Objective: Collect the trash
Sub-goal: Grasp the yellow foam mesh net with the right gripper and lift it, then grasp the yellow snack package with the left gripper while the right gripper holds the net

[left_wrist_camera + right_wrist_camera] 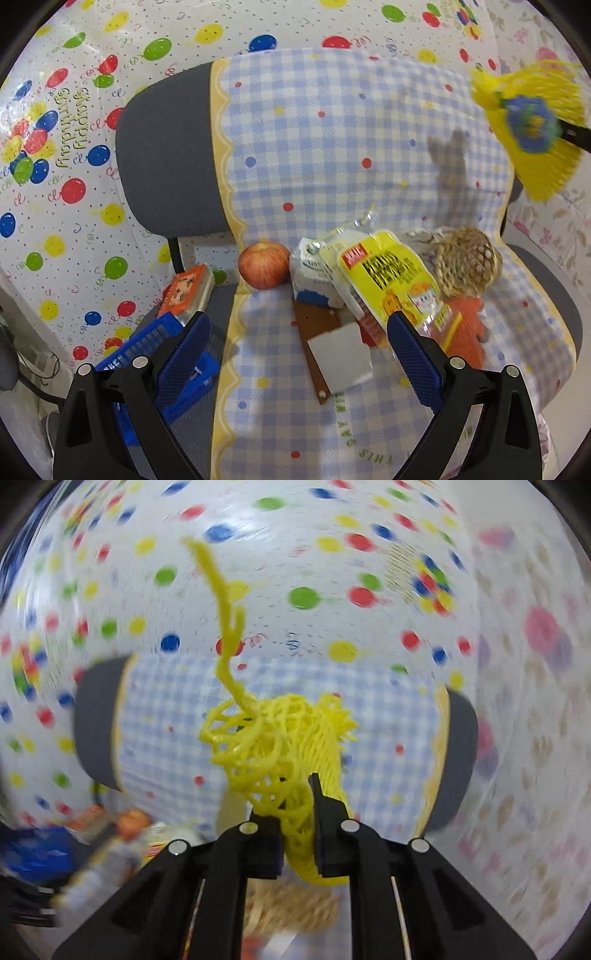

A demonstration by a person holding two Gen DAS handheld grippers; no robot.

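Note:
My right gripper (295,812) is shut on a yellow foam fruit net (280,746) and holds it in the air in front of the chair back; it also shows in the left wrist view (535,122) at the upper right, blurred. My left gripper (299,332) is open and empty above the chair seat. Below it lie a yellow snack wrapper (391,280), a white and blue carton (310,277), a brown card with a grey square (332,354) and clear plastic.
A chair (166,155) covered with a blue checked cloth (332,140) holds an apple (264,269), a wicker ball (465,262) and an orange toy (465,325). A blue basket (155,350) and an orange packet (184,291) sit at the left. A balloon-print sheet (55,184) hangs behind.

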